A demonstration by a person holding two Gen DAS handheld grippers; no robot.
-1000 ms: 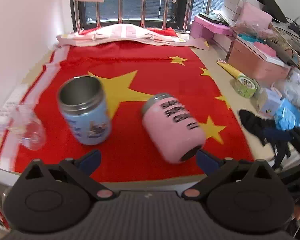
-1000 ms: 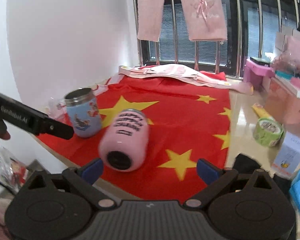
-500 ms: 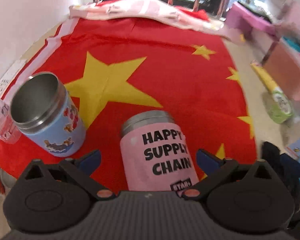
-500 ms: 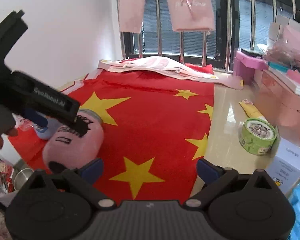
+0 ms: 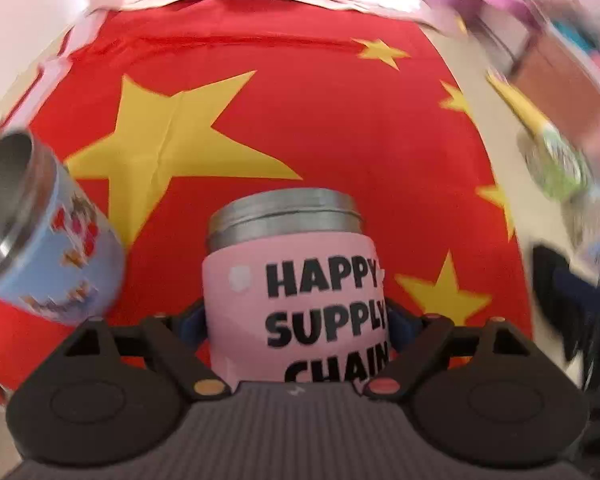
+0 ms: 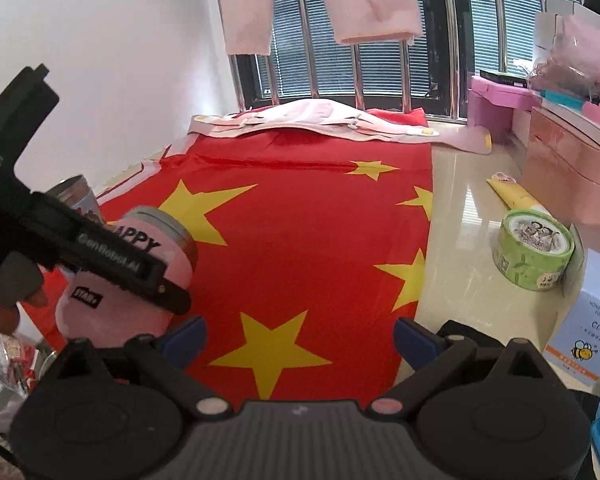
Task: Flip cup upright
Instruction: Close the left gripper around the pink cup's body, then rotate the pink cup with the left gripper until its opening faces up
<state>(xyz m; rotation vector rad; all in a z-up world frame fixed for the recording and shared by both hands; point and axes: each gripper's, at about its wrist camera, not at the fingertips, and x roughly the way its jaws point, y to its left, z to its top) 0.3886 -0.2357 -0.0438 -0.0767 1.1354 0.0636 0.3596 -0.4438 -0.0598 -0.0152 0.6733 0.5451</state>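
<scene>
A pink cup (image 5: 300, 280) with black "HAPPY SUPPLY CHAIN" lettering and a steel rim lies on its side on the red flag cloth (image 5: 320, 128), rim pointing away. My left gripper (image 5: 296, 324) has its blue pads against both sides of the cup, shut on it. The right wrist view shows the same cup (image 6: 140, 276) at the left with the left gripper's black finger across it. My right gripper (image 6: 298, 338) is open and empty above the cloth's near edge.
A blue steel cup (image 5: 40, 240) stands upright just left of the pink one. A green tape roll (image 6: 536, 256), white box (image 6: 592, 320) and pink boxes (image 6: 572, 168) crowd the right side. Pink fabric (image 6: 320, 120) lies at the far end by the window bars.
My left gripper has moved down and forward over the pink cup and closed on its sides. The right gripper has drifted slightly right and stays open.
</scene>
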